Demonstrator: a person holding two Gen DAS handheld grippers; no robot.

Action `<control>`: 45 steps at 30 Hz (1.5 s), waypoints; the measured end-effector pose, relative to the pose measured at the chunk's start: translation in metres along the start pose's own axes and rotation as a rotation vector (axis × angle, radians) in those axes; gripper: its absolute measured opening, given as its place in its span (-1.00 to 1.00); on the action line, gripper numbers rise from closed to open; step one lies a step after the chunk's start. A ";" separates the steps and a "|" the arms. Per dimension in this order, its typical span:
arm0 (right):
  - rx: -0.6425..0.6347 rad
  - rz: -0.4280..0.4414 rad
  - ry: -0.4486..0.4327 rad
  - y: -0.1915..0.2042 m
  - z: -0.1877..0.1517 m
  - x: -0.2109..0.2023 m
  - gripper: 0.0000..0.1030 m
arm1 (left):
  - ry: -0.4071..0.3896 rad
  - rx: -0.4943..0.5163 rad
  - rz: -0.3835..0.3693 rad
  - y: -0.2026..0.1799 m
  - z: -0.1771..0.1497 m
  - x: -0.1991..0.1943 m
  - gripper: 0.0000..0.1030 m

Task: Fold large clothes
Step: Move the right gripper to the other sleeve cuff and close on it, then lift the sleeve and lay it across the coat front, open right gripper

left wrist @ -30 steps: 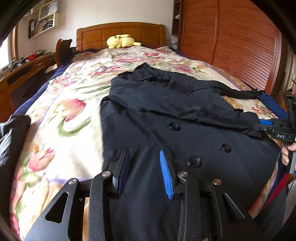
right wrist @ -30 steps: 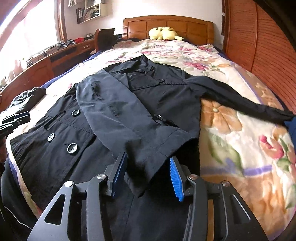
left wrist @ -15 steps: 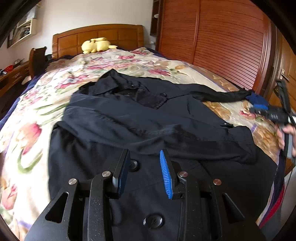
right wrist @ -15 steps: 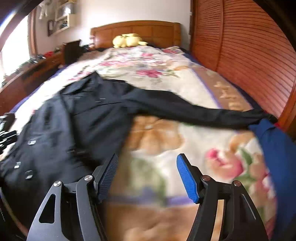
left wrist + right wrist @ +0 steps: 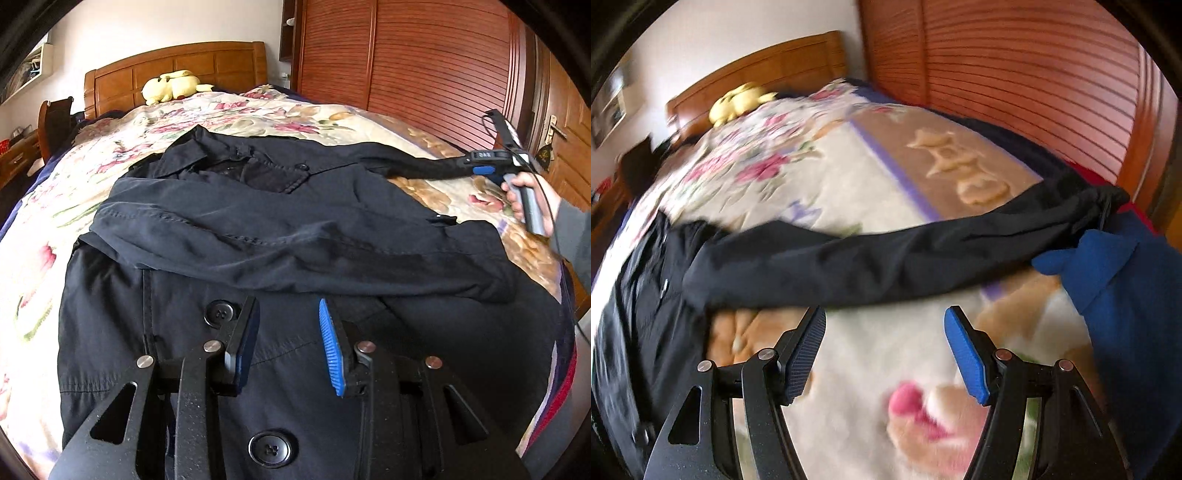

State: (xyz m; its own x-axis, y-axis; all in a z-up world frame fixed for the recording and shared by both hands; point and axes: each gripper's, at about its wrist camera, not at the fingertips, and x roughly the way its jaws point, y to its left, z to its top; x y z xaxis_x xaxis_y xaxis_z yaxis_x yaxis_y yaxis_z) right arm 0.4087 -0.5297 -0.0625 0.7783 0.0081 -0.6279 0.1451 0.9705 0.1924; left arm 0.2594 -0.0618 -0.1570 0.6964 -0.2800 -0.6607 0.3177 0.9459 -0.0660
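Note:
A large black coat point(image 5: 295, 229) lies front up on the floral bedspread point(image 5: 110, 155). One sleeve point(image 5: 332, 254) is folded across its chest. The other sleeve point(image 5: 406, 164) stretches out to the right. My left gripper point(image 5: 287, 306) hovers over the coat's buttoned lower front, open, with nothing between its pads. My right gripper point(image 5: 885, 312) is open wide above bare bedspread, and the outstretched sleeve point(image 5: 886, 258) lies just beyond its fingertips. In the left wrist view the right gripper point(image 5: 480, 164) sits at that sleeve's cuff, held by a hand point(image 5: 521, 192).
A blue cloth point(image 5: 1126, 280) lies at the bed's right edge beside the cuff. A yellow plush toy point(image 5: 170, 86) rests by the wooden headboard point(image 5: 177, 66). A slatted wooden wardrobe point(image 5: 424, 66) runs along the right side. A chair point(image 5: 55, 122) stands at the left.
The right gripper let go of the folded sleeve's cuff, opened wider and swung right to the outstretched sleeve. The left gripper shifted right over the coat's front, its jaws unchanged.

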 end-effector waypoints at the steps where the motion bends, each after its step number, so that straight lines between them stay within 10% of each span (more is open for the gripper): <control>1: 0.029 0.004 0.000 -0.001 0.003 0.003 0.33 | 0.001 -0.004 -0.002 0.000 -0.001 0.000 -0.33; 17: 0.080 -0.148 0.118 0.004 0.023 0.059 0.33 | 0.022 -0.016 -0.024 0.002 -0.005 0.008 -0.33; 20: -0.047 -0.178 0.126 0.019 0.024 0.065 -0.64 | 0.028 -0.020 -0.024 0.002 -0.005 0.009 -0.33; 24: -0.197 -0.187 0.084 0.052 0.031 0.046 -0.87 | 0.029 -0.020 -0.024 0.002 -0.006 0.009 -0.33; 35: -0.414 0.097 -0.136 0.184 0.027 -0.085 -0.88 | 0.007 -0.028 -0.030 0.005 -0.005 0.003 -0.33; 45: -0.530 0.293 -0.059 0.250 -0.049 -0.138 -0.87 | -0.008 -0.037 -0.034 0.008 -0.007 -0.002 -0.33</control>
State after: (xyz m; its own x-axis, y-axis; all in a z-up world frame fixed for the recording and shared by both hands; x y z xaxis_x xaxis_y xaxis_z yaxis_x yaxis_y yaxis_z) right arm 0.3079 -0.2769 0.0351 0.7747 0.2947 -0.5595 -0.3926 0.9177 -0.0602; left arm 0.2566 -0.0522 -0.1615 0.6912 -0.3129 -0.6514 0.3171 0.9413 -0.1156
